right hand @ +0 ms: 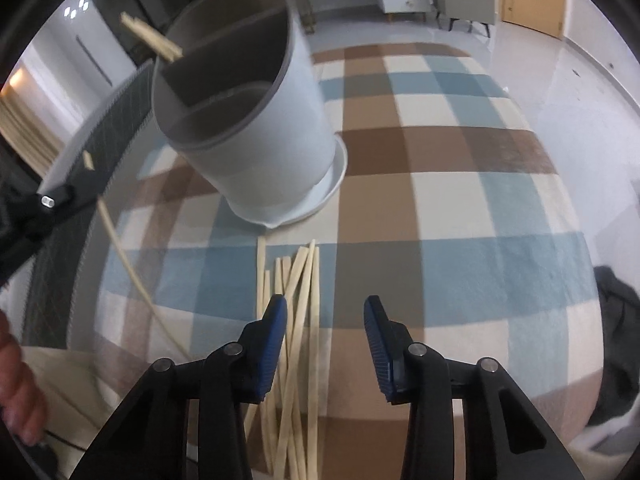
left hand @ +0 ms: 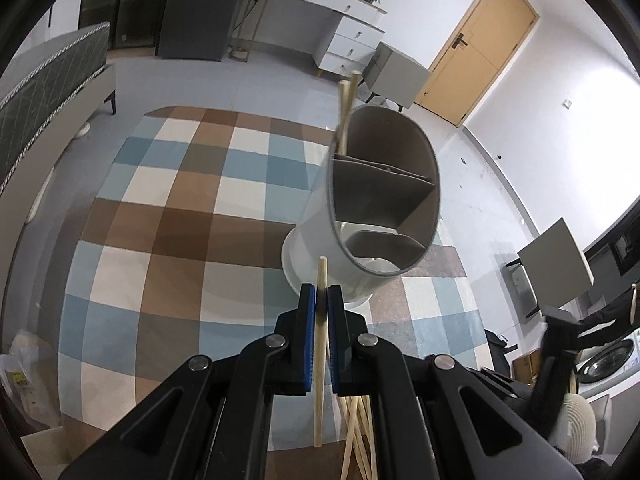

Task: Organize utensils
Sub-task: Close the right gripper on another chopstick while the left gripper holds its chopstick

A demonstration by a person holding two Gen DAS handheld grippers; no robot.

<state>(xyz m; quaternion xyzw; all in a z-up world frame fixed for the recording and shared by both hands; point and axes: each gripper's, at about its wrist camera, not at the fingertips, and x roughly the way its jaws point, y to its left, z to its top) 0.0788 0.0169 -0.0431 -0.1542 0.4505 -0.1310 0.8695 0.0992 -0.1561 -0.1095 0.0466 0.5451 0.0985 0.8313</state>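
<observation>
A white utensil holder [left hand: 320,236] with grey inner compartments stands on a white saucer [left hand: 290,264]. Two chopsticks [left hand: 345,108] stick out of its far compartment. My left gripper [left hand: 320,294] is shut on a single pale chopstick [left hand: 319,380], just in front of the holder's base. In the right wrist view the holder [right hand: 280,152] is at upper left, and several loose chopsticks [right hand: 304,292] lie in a pile before it. My right gripper [right hand: 326,304] hangs open over the pile's right side, its pads touching nothing. The left gripper [right hand: 60,196] with its chopstick [right hand: 128,272] shows at the left edge.
A chequered brown, blue and cream rug [right hand: 440,184] fills the ground around the holder. A person's hand [right hand: 16,392] is at the lower left. Farther off stand a white dresser [left hand: 344,28], a grey cabinet [left hand: 394,76], a wooden door [left hand: 480,44] and a bed edge [left hand: 48,76].
</observation>
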